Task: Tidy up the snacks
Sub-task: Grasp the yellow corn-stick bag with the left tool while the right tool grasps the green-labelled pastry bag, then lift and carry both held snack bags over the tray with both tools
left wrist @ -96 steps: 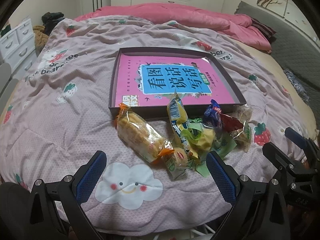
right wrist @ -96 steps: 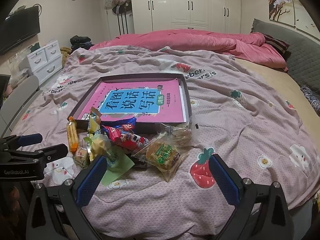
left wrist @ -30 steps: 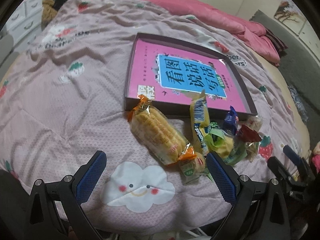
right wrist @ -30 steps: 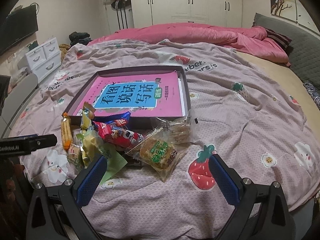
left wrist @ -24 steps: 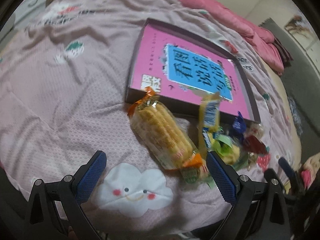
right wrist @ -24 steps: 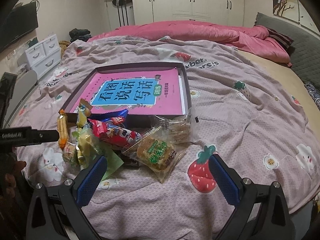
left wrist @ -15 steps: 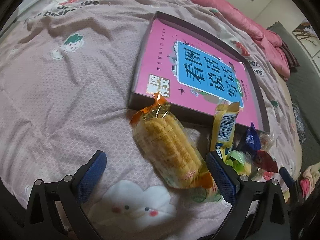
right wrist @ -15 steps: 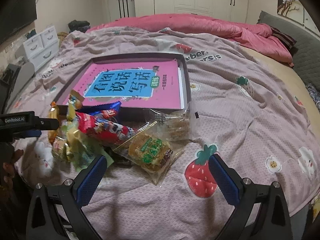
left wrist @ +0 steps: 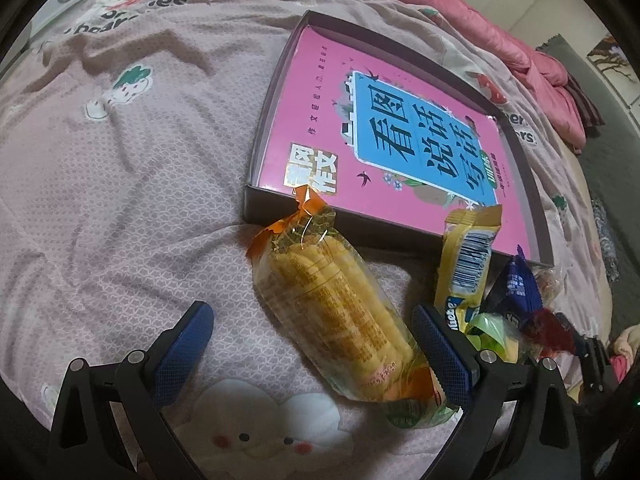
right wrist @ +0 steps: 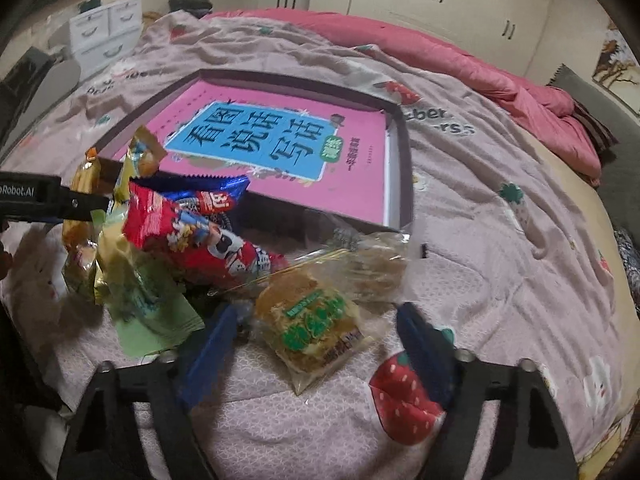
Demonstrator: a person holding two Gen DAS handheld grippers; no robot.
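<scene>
Where snacks pile, cracker sleeve lengthwise, orange end toward tray.

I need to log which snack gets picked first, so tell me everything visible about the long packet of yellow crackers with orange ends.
The cracker packet is a long clear plastic wrapper with crimped orange ends, holding a stack of ridged yellow crackers. It looks sealed and full. It lies flat on the pink quilt, slanted, its upper end against the dark box's front wall and its lower end over a small green packet. It sits between the left gripper's open fingers, unclamped.
</scene>
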